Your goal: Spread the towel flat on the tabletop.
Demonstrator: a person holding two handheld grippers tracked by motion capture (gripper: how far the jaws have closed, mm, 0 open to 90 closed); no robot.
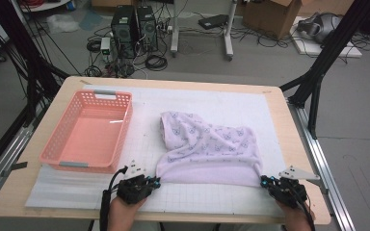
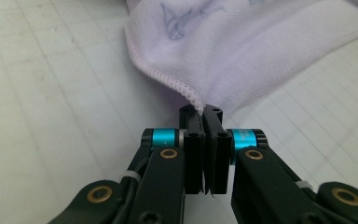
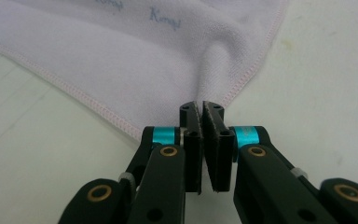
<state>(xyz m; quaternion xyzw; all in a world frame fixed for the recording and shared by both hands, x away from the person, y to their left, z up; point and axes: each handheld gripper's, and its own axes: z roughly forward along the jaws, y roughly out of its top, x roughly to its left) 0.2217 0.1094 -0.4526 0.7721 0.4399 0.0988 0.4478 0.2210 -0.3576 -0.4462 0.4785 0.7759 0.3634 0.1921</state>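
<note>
Gridded white mat (image 1: 212,103) on the wooden table: pale lilac printed towel (image 1: 207,144), lettering unreadable, lies centre; left gripper (image 1: 157,182) and right gripper (image 1: 263,181) each clamp a near corner.

Pale lilac printed towel (image 1: 207,147), rumpled on the white mat, near edge stretched taut between pinched corners.

Tongs: left tongs (image 2: 204,116), black with blue rollers and brass pivots, rise from the bottom edge; jaws pressed together.
Grip: the jaws pinch a corner of the towel (image 2: 242,51) at its stitched hem.
Towel: pale lilac terry cloth, blue printed figures near the top, hem edged in pink, draped up and away from the tips.
Worktop: white gridded mat (image 2: 42,93) lies beneath, on both sides.
</note>
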